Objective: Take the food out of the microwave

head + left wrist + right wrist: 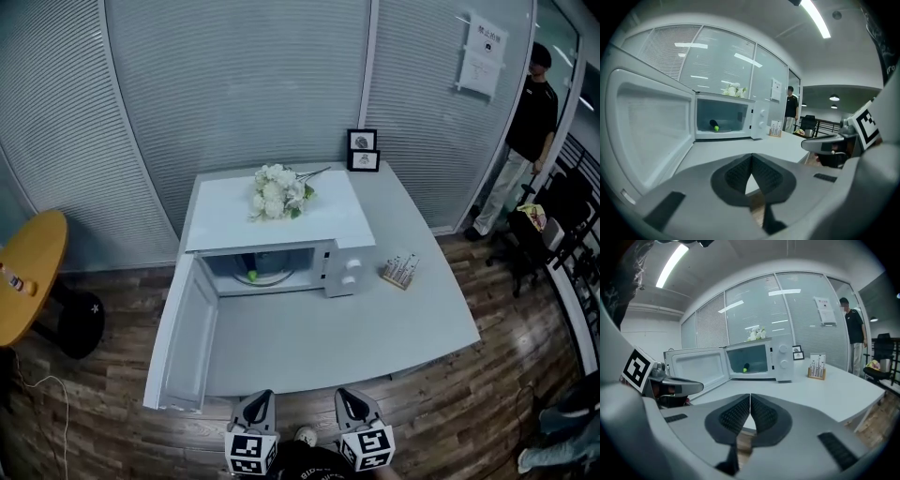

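The white microwave [349, 265] stands on the grey table [394, 328] with its door [187, 337] swung open to the left. Inside lies the food [250, 274], a dark item with a green end, on the glass turntable. It also shows as the food [714, 125] in the left gripper view and the food [746, 366] in the right gripper view. My left gripper [261, 397] and right gripper [348, 396] hover side by side at the table's near edge, well short of the microwave. Both are shut and empty, the left gripper [751, 157] and right gripper [750, 396] with pads touching.
White flowers [277, 192] lie on top of the microwave. Two small picture frames [362, 150] stand behind it, and a wooden card holder [399, 272] sits to its right. A yellow round table [28, 272] is at the left. A person [525, 131] stands at the far right.
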A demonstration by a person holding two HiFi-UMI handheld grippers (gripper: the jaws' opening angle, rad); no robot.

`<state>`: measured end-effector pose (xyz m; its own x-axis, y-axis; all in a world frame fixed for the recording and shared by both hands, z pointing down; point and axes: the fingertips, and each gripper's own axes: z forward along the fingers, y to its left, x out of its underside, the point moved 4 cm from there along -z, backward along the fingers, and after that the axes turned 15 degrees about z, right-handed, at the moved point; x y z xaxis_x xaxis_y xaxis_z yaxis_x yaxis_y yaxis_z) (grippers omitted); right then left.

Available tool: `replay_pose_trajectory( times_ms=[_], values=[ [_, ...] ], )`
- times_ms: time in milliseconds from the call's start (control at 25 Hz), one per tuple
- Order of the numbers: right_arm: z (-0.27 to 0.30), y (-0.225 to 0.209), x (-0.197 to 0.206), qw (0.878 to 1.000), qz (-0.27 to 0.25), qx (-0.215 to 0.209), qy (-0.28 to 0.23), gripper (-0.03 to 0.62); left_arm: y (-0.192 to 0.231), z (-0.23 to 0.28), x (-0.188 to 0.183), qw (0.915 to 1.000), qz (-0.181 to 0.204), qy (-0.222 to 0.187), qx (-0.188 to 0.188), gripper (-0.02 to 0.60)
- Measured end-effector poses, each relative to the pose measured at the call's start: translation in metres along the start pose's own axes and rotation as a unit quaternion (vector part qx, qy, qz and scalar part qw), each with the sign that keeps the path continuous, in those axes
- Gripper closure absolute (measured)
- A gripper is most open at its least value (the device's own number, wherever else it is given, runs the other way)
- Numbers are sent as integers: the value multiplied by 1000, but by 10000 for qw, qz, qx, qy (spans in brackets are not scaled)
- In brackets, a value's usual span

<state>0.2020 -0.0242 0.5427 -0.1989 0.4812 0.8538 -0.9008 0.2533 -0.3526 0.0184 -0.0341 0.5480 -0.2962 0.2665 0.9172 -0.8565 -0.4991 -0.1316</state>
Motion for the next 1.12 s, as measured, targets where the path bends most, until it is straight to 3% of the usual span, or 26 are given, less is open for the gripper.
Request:
replay_pose_trajectory(
  times_ms=[320, 720, 1120],
  values=[
    [16, -4, -3, 9998, -22, -137, 168, 589, 22, 13, -5, 9993, 43, 15, -380, 574],
    [60, -9, -26, 9996, -11, -34, 267, 588, 57, 52, -22, 9990, -4, -130, -425, 574],
    [123, 11, -58, 9993, -29, -240, 291, 588, 96, 83, -32, 9990, -4, -164, -413, 574]
  ],
)
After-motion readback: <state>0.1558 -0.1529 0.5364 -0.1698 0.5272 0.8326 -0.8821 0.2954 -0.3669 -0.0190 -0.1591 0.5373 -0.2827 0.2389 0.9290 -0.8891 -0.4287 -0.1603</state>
